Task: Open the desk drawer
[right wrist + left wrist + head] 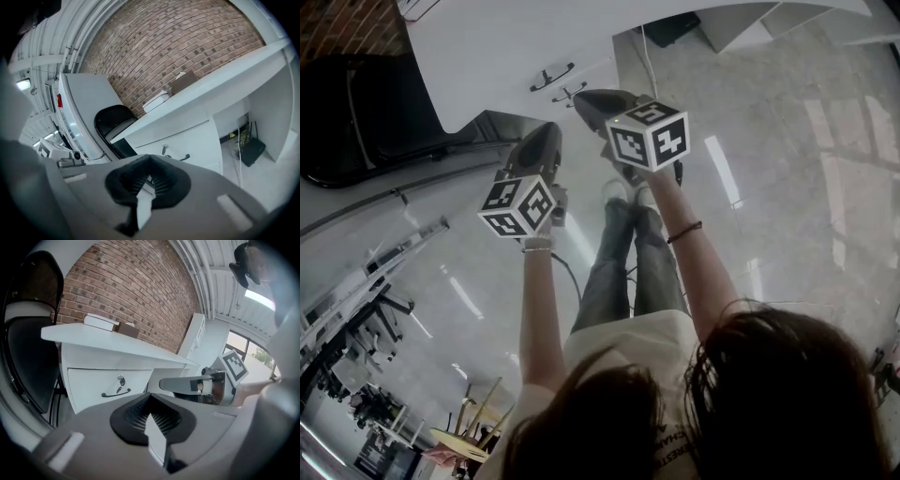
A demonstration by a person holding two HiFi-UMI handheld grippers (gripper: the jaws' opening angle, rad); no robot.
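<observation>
The white desk stands against a brick wall. Its drawer front carries a dark curved handle with a key lock just above it. The head view shows the handle ahead of both grippers. My left gripper hangs short of the drawer front, its jaws shut and nothing between them. My right gripper is beside it, slightly further forward, also shut and holding nothing. The drawer and its handle appear closed in the right gripper view.
A black chair stands left of the desk. A white book and a brown box lie on the desktop. Under the desk's open right bay sit a black box and cables. The person's legs stretch over the floor.
</observation>
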